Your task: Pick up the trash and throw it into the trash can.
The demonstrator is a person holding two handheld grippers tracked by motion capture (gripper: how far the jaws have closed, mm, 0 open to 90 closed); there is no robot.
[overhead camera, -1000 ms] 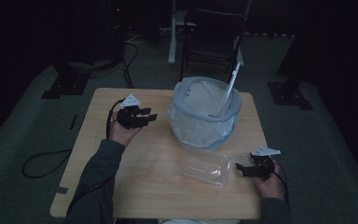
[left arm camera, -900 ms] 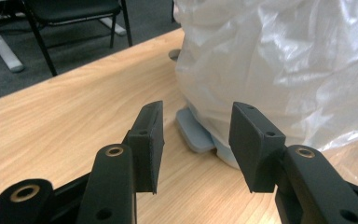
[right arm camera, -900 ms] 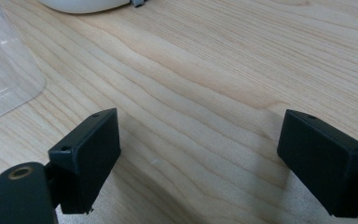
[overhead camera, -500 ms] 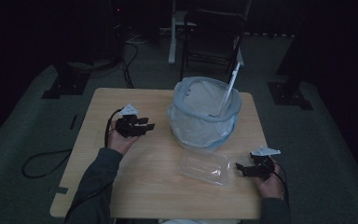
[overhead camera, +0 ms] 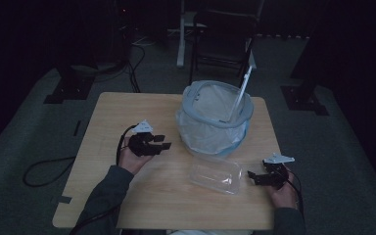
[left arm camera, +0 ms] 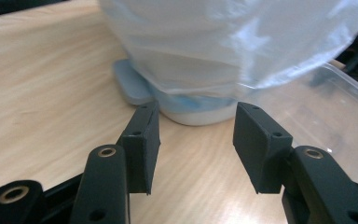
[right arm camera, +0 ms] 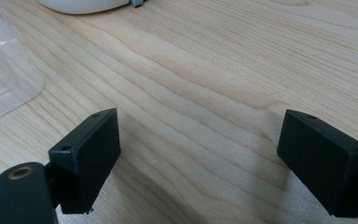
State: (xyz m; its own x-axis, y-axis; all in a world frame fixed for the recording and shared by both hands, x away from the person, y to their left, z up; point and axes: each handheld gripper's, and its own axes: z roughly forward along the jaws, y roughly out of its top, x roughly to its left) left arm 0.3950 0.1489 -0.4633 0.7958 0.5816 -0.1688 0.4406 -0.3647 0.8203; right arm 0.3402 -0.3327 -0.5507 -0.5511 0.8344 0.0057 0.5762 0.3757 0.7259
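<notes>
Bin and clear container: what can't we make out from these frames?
- Bin inside: high view, its white bag liner and the dim light hide any contents.
- Bin top: left gripper view, cut off by the upper edge.
- Clear container: high view, too dim to tell whether anything is in it; right gripper view, cut off at the left edge.
- White stick in the bin: lower end hidden by the liner.
</notes>
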